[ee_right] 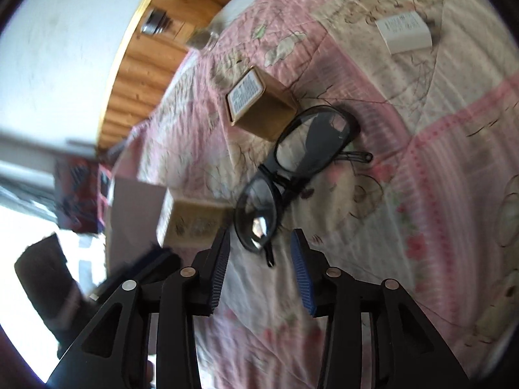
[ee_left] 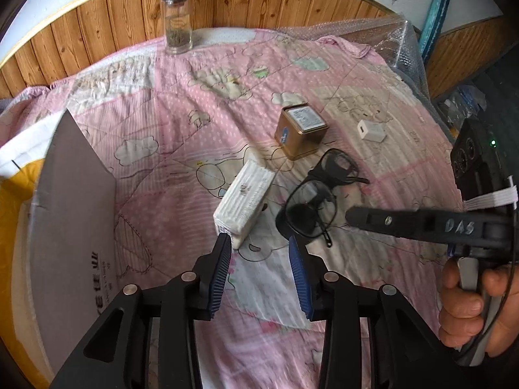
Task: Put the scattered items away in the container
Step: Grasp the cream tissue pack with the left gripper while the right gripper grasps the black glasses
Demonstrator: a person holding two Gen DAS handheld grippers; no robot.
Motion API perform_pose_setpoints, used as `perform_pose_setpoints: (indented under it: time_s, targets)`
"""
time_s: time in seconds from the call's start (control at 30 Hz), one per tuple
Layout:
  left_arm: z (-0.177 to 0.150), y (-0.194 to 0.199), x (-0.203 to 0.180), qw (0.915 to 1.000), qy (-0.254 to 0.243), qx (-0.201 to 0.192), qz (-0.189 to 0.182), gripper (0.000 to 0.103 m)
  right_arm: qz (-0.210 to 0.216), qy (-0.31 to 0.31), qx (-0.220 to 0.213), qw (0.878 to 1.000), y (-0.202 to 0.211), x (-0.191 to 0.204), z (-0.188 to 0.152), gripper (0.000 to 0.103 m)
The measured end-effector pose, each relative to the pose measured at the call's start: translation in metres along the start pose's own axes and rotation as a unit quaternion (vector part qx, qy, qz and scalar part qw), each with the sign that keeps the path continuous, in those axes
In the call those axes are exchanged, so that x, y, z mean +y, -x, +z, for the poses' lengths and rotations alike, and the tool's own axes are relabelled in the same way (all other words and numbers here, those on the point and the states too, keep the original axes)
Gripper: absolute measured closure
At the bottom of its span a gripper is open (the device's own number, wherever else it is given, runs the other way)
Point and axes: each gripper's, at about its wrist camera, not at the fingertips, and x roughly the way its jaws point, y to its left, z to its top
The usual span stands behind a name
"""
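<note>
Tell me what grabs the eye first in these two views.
The black glasses lie folded on the pink quilt, just ahead of the open right tongs. Beside them sit a gold tin and a white packet, the packet at the open left tongs.

We seem to be in a bedroom of a home. A bed is spread with a pink quilted cover (ee_left: 181,123) printed with cartoon clouds and sheep, and it stands against knotty wood wall panelling (ee_left: 246,3) under a white wall. On the cover lie everyday personal things: black glasses (ee_left: 319,194), a small gold tin (ee_left: 300,131), a glass jar (ee_left: 175,19).
</note>
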Motion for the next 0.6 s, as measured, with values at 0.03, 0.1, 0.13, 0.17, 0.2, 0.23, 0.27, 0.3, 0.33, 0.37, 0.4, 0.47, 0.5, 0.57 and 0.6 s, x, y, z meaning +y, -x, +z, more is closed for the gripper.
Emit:
perform_pose_setpoints:
  time_s: [0.03,0.1,0.13,0.17,0.2,0.23,0.27,0.3,0.33,0.37,0.4,0.47,0.5,0.57,0.6]
  targets:
    - [0.001,-0.003,0.003,1.0,0.003,-0.003,-0.001,0.062,0.007,-0.011,-0.002,1.0,-0.003,-0.002,0.003,0.057]
    - [0.002,-0.009,0.007,0.9999,0.005,-0.009,-0.002,0.06,0.014,-0.03,-0.006,0.999,-0.011,-0.006,0.008,0.054]
    - [0.003,-0.013,0.009,0.9999,0.007,-0.009,-0.005,0.059,0.016,-0.039,-0.007,0.999,-0.015,-0.008,0.011,0.054]
    - [0.005,-0.016,0.011,0.9999,0.009,-0.009,-0.008,0.058,0.017,-0.047,-0.008,0.999,-0.019,-0.01,0.013,0.054]
    - [0.007,-0.019,0.012,0.9998,0.008,-0.006,-0.015,0.057,0.018,-0.055,-0.01,0.998,-0.024,-0.013,0.015,0.054]
    - [0.009,-0.022,0.013,0.9998,0.007,-0.007,-0.019,0.056,0.018,-0.061,-0.01,0.998,-0.028,-0.015,0.017,0.053]
    - [0.012,-0.025,0.014,0.9997,0.006,-0.006,-0.024,0.056,0.02,-0.067,-0.01,0.997,-0.031,-0.018,0.019,0.054]
    - [0.015,-0.029,0.015,0.9995,0.007,-0.008,-0.029,0.056,0.026,-0.074,-0.015,0.997,-0.033,-0.019,0.021,0.054]
    - [0.019,-0.032,0.016,0.9994,0.008,-0.01,-0.033,0.056,0.03,-0.077,-0.019,0.996,-0.034,-0.019,0.023,0.052]
    - [0.021,-0.034,0.016,0.9992,0.008,-0.012,-0.036,0.056,0.032,-0.078,-0.021,0.996,-0.036,-0.018,0.026,0.052]
    - [0.024,-0.037,0.016,0.9991,0.007,-0.013,-0.039,0.056,0.035,-0.08,-0.022,0.996,-0.038,-0.017,0.029,0.049]
    - [0.031,-0.044,0.018,0.999,0.01,-0.015,-0.042,0.055,0.043,-0.09,-0.024,0.995,-0.042,-0.016,0.035,0.045]
    - [0.034,-0.046,0.018,0.9989,0.012,-0.016,-0.043,0.056,0.046,-0.095,-0.026,0.994,-0.043,-0.015,0.038,0.045]
    - [0.041,-0.052,0.02,0.9985,0.02,-0.016,-0.048,0.056,0.055,-0.113,-0.025,0.992,-0.046,-0.017,0.042,0.045]
    - [0.044,-0.054,0.02,0.9983,0.025,-0.016,-0.051,0.056,0.064,-0.125,-0.025,0.99,-0.046,-0.019,0.043,0.045]
